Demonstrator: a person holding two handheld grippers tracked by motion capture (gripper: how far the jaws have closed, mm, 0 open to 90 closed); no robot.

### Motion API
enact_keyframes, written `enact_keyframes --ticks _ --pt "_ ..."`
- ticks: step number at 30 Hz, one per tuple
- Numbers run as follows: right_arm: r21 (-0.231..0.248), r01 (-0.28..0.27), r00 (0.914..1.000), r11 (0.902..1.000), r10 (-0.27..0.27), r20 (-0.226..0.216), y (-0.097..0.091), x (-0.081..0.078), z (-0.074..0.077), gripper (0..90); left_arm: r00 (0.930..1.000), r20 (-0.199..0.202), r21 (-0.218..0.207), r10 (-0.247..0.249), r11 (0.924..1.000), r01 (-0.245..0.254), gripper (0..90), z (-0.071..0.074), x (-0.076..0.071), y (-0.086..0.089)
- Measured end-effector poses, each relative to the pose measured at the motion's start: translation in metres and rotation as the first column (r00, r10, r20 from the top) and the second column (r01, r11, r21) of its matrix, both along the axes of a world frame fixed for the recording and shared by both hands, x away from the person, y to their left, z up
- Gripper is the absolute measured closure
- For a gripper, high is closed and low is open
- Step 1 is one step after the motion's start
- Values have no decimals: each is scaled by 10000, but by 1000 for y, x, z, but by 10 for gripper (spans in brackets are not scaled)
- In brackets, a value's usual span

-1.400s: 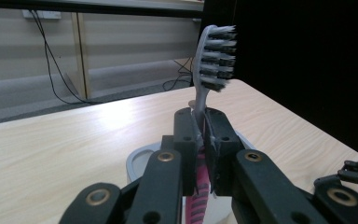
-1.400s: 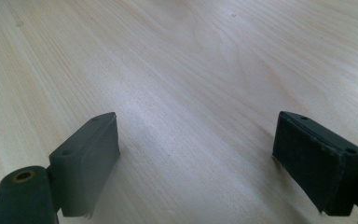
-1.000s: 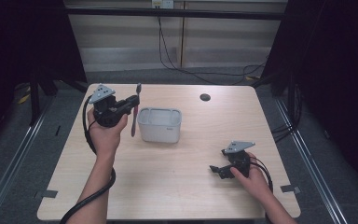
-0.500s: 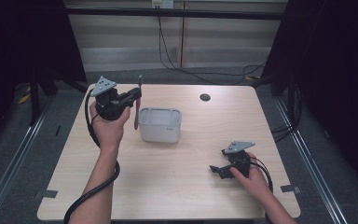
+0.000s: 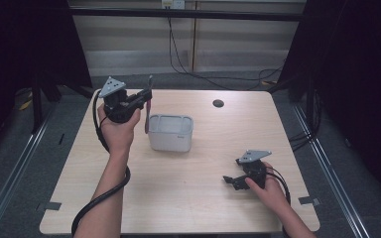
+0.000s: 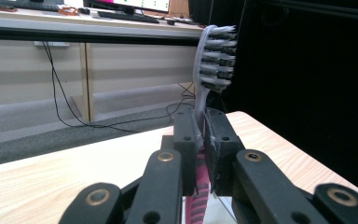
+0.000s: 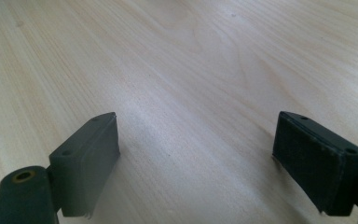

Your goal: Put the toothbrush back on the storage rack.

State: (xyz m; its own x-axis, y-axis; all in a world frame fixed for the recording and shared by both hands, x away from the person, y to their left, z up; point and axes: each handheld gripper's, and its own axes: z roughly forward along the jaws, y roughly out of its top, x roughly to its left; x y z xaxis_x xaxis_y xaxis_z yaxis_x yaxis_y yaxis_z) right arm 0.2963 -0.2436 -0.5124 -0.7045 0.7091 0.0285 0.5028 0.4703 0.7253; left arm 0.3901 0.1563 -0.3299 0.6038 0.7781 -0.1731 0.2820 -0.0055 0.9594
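Black jaws of the left gripper [image 5: 146,99] clamped tight on a toothbrush [image 5: 148,101], raised above the left rear part of the table [image 5: 188,198]. Held by the left hand [image 5: 115,131], forearm entering from the bottom edge, cable looping down along it. Grey three-cornered plate on top of that gripper, facing up. Toothbrush upright in the high view: head at the top, pink-toned handle hanging below the jaws, just left of the tub [image 5: 171,132] and above the table surface. Whether the handle tip touches the tub: cannot tell.

In the left gripper view, same grip seen from behind: left gripper [image 6: 203,135] pads pressed flat against both sides of the toothbrush [image 6: 212,56] neck. Clear neck, white and grey bristles facing right, head well above the jaw tips. Pink and dark striped handle section visible below, between the jaw arms. Beyond, light wooden table [image 6: 51,186] edge, then grey floor and trailing cables.

Centre of the table: white rectangular tub, open at the top, standing upright, well apart from the right gripper. Small dark round spot [image 5: 218,103] behind it, near the rear edge.

Right front area: right gripper [image 5: 230,181] resting low at the table, gripped by the right hand [image 5: 268,191], jaws pointing left. In the right gripper view, right gripper [image 7: 196,154] jaws spread wide, bare wood grain between them, nothing held.
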Motion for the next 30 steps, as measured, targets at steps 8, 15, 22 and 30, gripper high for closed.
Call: enact_keyframes --ticks 8,15,22,30 --pt "7 3 10000 10000 -3 -1 0 0 0 139 10000 76 11 8 10000 -8 841 0 5 -4" --pt "1 0 10000 10000 0 -3 0 0 0 139 9998 178 -13 43 10000 -43 841 -3 10 -9" --pt "1 -2 10000 10000 2 -1 0 0 0 139 9997 213 -69 132 9999 -130 841 -8 16 -12" --pt "3 -1 10000 10000 1 0 0 0 0 139 9995 187 -66 254 9997 -253 839 -16 21 -15"
